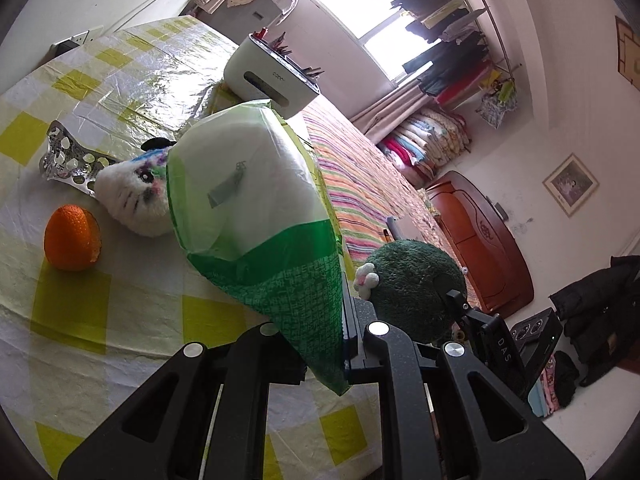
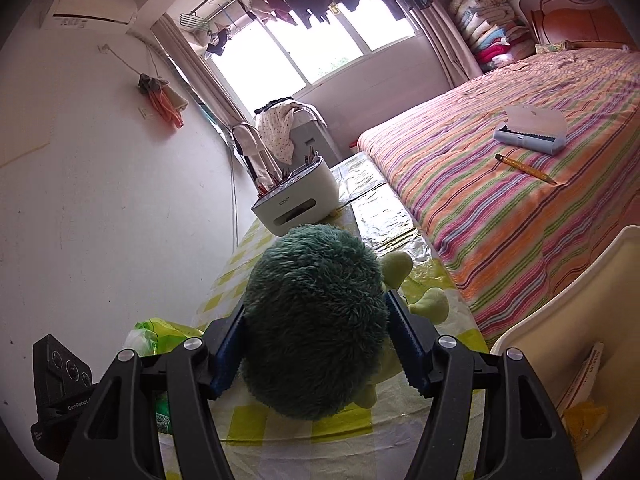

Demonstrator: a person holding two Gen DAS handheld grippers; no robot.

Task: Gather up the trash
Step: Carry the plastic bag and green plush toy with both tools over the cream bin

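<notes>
Left gripper (image 1: 344, 344) is clamped on the green bag (image 1: 260, 216) above the worktop (image 1: 72, 304); right gripper (image 2: 316, 344) grips the green plush (image 2: 316, 320). Keep both grips firm; carry toward the white bin (image 2: 560, 304) at right.

Left tool (image 1: 347, 344) clamped; right tool (image 2: 316, 344) gripping, half-spread

Two black handheld grippers.
Left gripper (image 1: 347, 344) and right gripper (image 2: 316, 344): speckled black linkage arms, silver pivot screws; right fingers (image 2: 408, 344) carry blue serrated pads.
</notes>
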